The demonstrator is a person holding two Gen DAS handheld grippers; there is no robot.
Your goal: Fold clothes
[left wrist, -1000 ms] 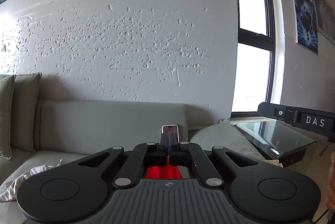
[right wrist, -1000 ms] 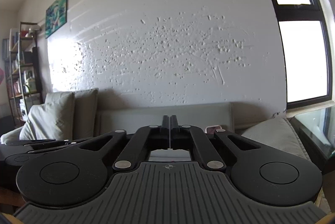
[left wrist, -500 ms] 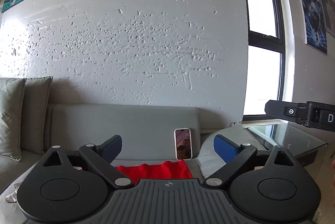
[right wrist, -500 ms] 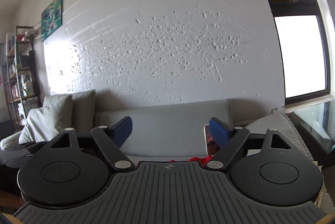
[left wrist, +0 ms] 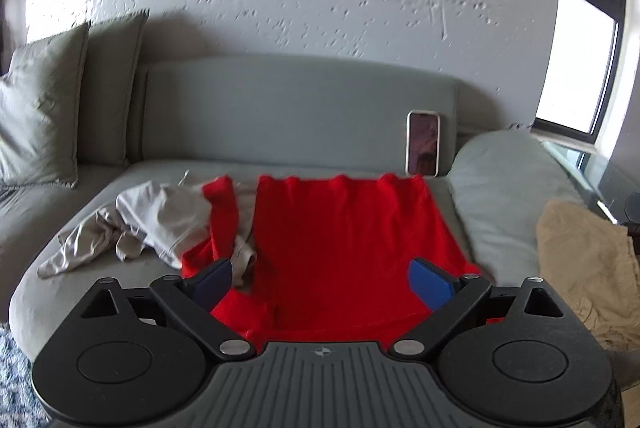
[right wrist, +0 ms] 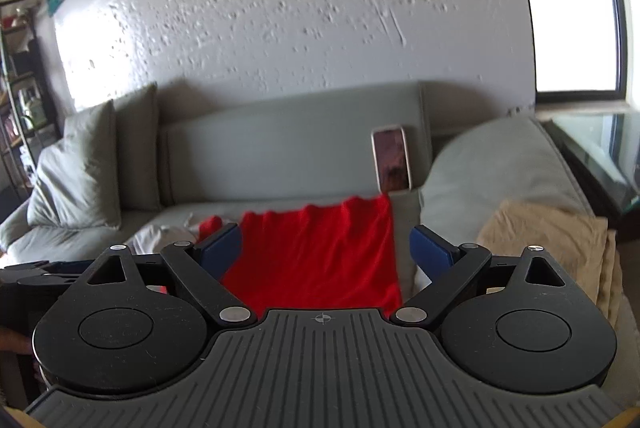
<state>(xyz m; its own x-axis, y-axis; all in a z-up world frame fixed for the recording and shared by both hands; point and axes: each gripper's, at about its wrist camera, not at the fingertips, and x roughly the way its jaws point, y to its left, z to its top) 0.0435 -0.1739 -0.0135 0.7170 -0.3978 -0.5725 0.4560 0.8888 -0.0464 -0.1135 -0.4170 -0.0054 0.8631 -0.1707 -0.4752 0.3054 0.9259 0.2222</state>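
Note:
A red garment (left wrist: 344, 240) lies spread flat on the grey sofa seat (left wrist: 60, 292), one sleeve flopped to its left over a crumpled light grey garment (left wrist: 132, 224). My left gripper (left wrist: 320, 282) hovers open above the red cloth's near edge, nothing between its blue pads. The right wrist view shows the same red garment (right wrist: 320, 256) ahead, with my right gripper (right wrist: 326, 248) open and empty above it. A folded tan garment (left wrist: 584, 268) rests at the right, also visible as a tan stack (right wrist: 552, 252).
A phone (left wrist: 423, 143) leans upright against the sofa back (left wrist: 280, 108). A grey cushion (left wrist: 508, 196) lies right of the red cloth, and pillows (left wrist: 44, 108) stand at the left. A glass table (right wrist: 600, 148) sits by the window. A patterned rug (left wrist: 12, 380) covers the floor.
Both grippers opened, letting go of the red garment, which now lies spread on the seat. Both cameras then tipped downward, bringing the sofa seat into view.

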